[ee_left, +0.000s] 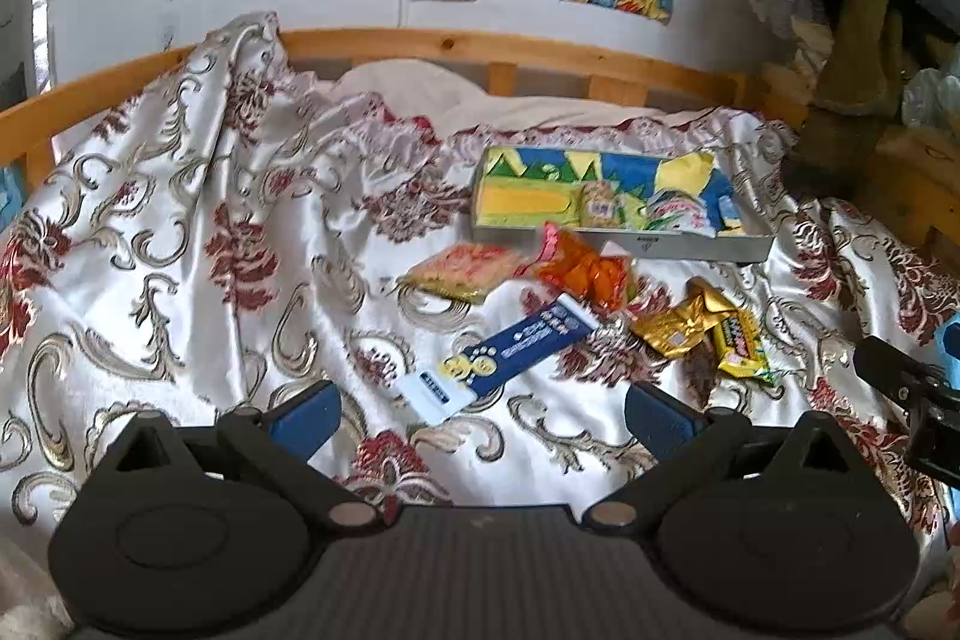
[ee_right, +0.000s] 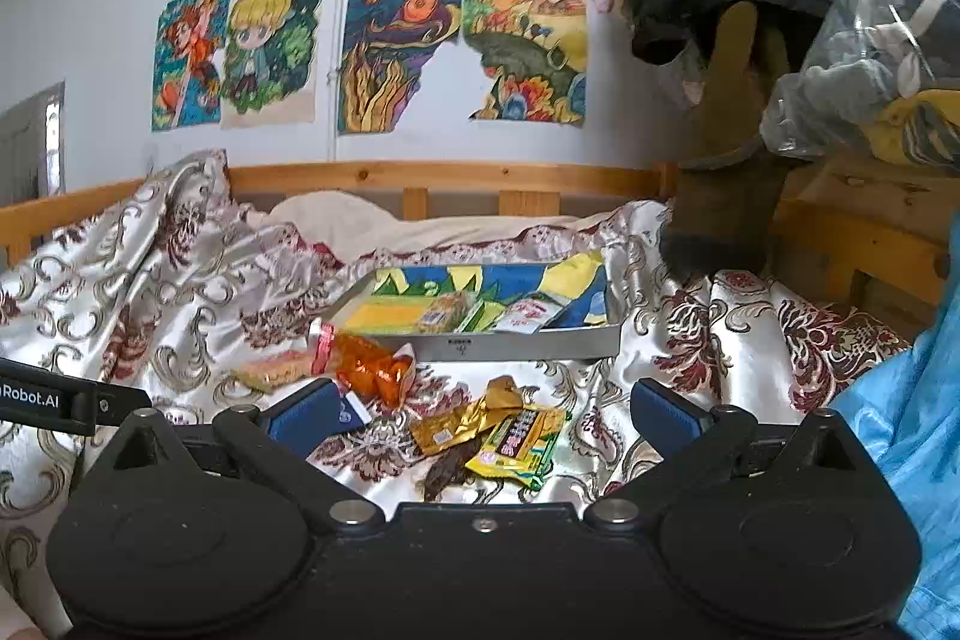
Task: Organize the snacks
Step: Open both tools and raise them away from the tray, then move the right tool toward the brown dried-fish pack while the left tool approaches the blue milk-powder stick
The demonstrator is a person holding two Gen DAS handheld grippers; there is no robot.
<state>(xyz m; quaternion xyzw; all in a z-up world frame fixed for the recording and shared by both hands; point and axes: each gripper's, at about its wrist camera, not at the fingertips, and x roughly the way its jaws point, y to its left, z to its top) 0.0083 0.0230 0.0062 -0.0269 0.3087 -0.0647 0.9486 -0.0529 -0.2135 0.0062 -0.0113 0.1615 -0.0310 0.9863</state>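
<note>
The quilt (ee_left: 180,244) under everything is slick and creased, so I judge a packet could skate off sideways if a finger pushes it rather than pinches it. The tray (ee_right: 528,343), my landmark, sits on that soft quilt near the headboard; a hard drop could tip it or bounce out the two packets already inside.

Loose snacks all lie in front of the tray. The blue bar (ee_left: 498,352) is nearest the left gripper (ee_left: 480,415), whose jaws stand wide apart and hold nothing. The orange bag (ee_left: 585,268) almost touches the tray's front wall, with a pink pack (ee_left: 459,271) just left of it. The gold wrapper (ee_right: 465,421), yellow bar (ee_right: 522,445) and a dark strip (ee_right: 450,469) overlap in a heap in front of the tray, between the spread, empty fingers of the right gripper (ee_right: 483,412); a grab there may well lift two at once or let one slip.

Hard to make out: the labels are blurred, the right gripper's finger hides most of the blue bar in its own view, and I cannot tell what the dark strip is.
</note>
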